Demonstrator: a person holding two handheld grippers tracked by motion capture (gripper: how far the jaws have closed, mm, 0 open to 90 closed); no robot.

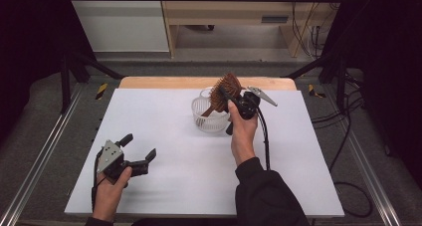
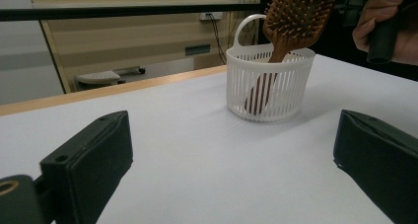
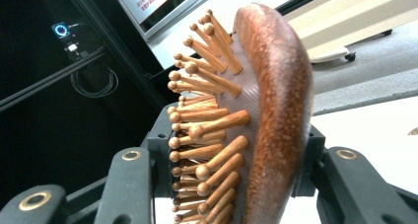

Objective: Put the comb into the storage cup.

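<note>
White board covers the table [image 1: 164, 186] in the high view, where the right gripper [image 1: 238, 102] pinches the head of a wooden hairbrush [image 1: 225, 89] whose handle dips into a white slatted basket [image 1: 201, 117]. The left gripper [image 1: 137, 154] rests near the front left, jaws spread.

Seen from the left gripper view, the brush [image 2: 291, 17] leans in the basket [image 2: 276, 93].

From the right gripper view, both jaws press the brush head [image 3: 256, 115].
</note>
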